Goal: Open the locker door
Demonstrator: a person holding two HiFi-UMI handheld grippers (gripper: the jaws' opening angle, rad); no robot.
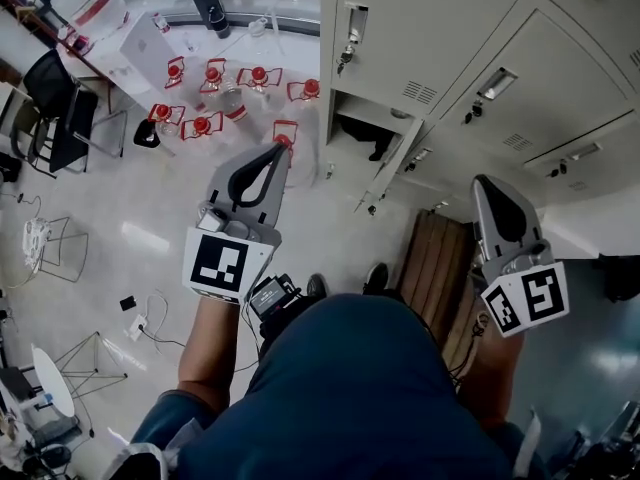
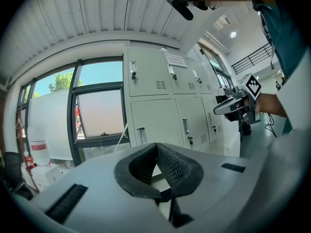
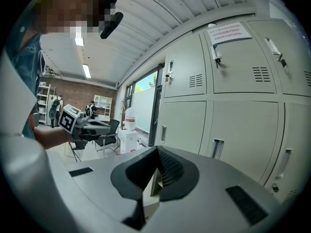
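Grey lockers [image 1: 450, 28] line the wall ahead of us. One locker door [image 1: 392, 163] stands ajar between our two claws, touching neither. Left claw [image 1: 278, 152] and right claw [image 1: 489, 182] are both closed, holding nothing.

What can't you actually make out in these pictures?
Open locker, head view: interior in shadow; the dark shape inside is unidentifiable.
Notice on a locker door, right gripper view: print too small to read.
Floor, head view: the part under the person is covered by their body.
Lower lockers, left gripper view: bottoms hidden behind the left gripper.
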